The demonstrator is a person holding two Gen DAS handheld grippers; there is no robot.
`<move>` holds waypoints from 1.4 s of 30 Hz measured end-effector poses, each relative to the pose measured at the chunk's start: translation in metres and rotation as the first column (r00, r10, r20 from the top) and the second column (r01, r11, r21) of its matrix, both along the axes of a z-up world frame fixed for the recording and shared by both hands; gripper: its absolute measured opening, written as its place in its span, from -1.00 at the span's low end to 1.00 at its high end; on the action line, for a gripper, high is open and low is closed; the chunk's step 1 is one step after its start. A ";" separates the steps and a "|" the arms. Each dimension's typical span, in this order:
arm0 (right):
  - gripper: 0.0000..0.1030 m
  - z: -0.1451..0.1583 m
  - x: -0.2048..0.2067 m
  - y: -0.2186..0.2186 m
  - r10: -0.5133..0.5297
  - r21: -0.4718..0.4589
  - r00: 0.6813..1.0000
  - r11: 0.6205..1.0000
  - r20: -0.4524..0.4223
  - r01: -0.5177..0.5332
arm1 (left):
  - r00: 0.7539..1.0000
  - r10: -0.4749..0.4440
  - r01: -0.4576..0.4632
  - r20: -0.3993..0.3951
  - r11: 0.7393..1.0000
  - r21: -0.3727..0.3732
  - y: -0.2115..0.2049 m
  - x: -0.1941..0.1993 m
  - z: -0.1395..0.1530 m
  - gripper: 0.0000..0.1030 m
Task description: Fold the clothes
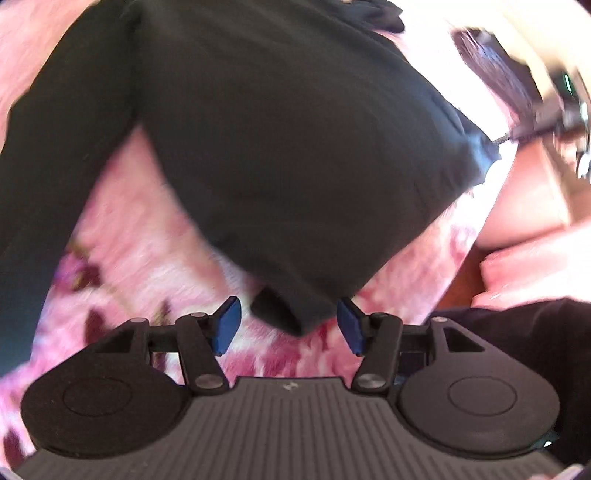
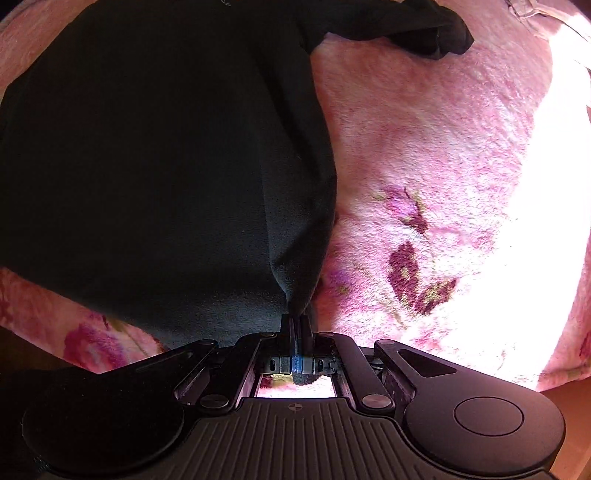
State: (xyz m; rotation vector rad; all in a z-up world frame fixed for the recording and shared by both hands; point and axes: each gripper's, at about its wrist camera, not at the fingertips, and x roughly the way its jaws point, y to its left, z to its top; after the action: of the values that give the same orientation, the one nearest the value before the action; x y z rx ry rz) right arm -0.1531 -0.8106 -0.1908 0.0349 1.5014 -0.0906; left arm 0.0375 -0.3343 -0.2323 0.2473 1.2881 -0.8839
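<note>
A dark green long-sleeved garment [image 1: 280, 147] lies spread on a pink flowered blanket [image 1: 140, 236]. In the left wrist view my left gripper [image 1: 288, 325] stands open, its blue pads [image 1: 227, 323] apart on either side of a corner of the garment that lies just ahead of them, untouched. In the right wrist view my right gripper [image 2: 296, 325] is shut on a bunched corner of the same garment [image 2: 147, 166], and the cloth pulls up into a peak at the jaws. One sleeve [image 2: 388, 26] trails off to the upper right.
The pink blanket [image 2: 443, 166] covers the surface around the garment, brightly lit at the right. In the left wrist view a pale pillow or bedding [image 1: 524, 214] and blurred furniture [image 1: 554, 103] lie at the right, with dark cloth [image 1: 535, 332] at the lower right.
</note>
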 end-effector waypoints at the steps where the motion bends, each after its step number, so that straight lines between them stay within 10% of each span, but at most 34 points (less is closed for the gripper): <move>1: -1.00 0.000 0.002 -0.001 0.001 0.003 1.000 1.000 -0.003 -0.001 | 0.999 -0.022 0.023 0.023 1.000 -0.006 -0.001 -0.004 -0.003 -0.14; 3: -1.00 0.001 0.007 -0.005 0.002 0.011 1.000 1.000 -0.008 -0.002 | 0.997 -0.070 0.070 0.016 0.997 -0.014 -0.004 -0.006 -0.006 -0.82; 12: -1.00 0.059 0.042 -0.040 0.111 0.037 0.984 0.994 -0.136 -0.107 | 0.947 -0.079 0.039 -0.313 0.990 -0.133 0.045 0.045 0.064 -0.85; 21: -1.00 -0.010 0.075 -0.035 0.107 -0.009 0.971 0.994 -0.211 -0.112 | 0.912 0.087 -0.031 -0.400 0.989 0.145 0.042 0.053 0.002 -0.63; 31: -0.35 0.025 0.194 -0.081 0.081 0.001 0.988 0.997 0.132 -0.082 | 0.974 0.204 -0.183 -0.095 0.964 0.191 0.068 0.153 0.065 -0.28; 42: -0.11 0.023 0.420 -0.104 0.229 0.015 0.903 0.968 0.364 -0.252 | 0.940 0.240 -0.266 0.241 0.960 0.083 0.049 0.374 0.043 -0.13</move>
State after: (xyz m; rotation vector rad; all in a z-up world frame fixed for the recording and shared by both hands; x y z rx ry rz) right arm 0.2667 -0.9144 -0.1675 -0.0819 1.1291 0.1559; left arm 0.4114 -0.2853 -0.1895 0.2585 1.1257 -0.5449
